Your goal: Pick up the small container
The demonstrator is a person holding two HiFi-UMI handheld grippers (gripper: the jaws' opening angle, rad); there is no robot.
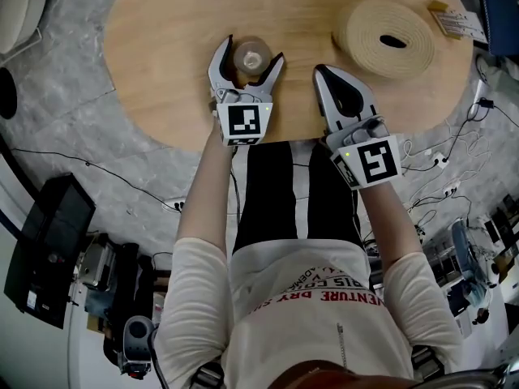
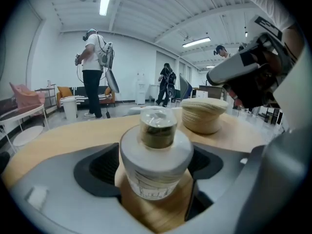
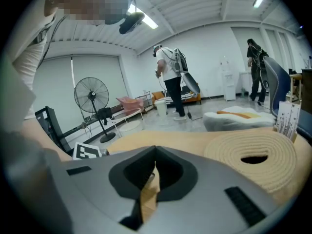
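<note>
The small container is a clear round jar with a narrower top, standing on the oval wooden table. My left gripper is open, one jaw on each side of the jar and close to its wall. In the left gripper view the container fills the gap between the grey jaws of the left gripper and still rests on the wood. My right gripper lies shut near the table's front edge, to the right of the jar, holding nothing; the right gripper view shows the right gripper with its jaws together.
A coiled beige rope mat lies at the table's far right, with a small packet beyond it. The table's front edge runs just under both grippers. Cables and equipment lie on the floor around. People stand far off in the room.
</note>
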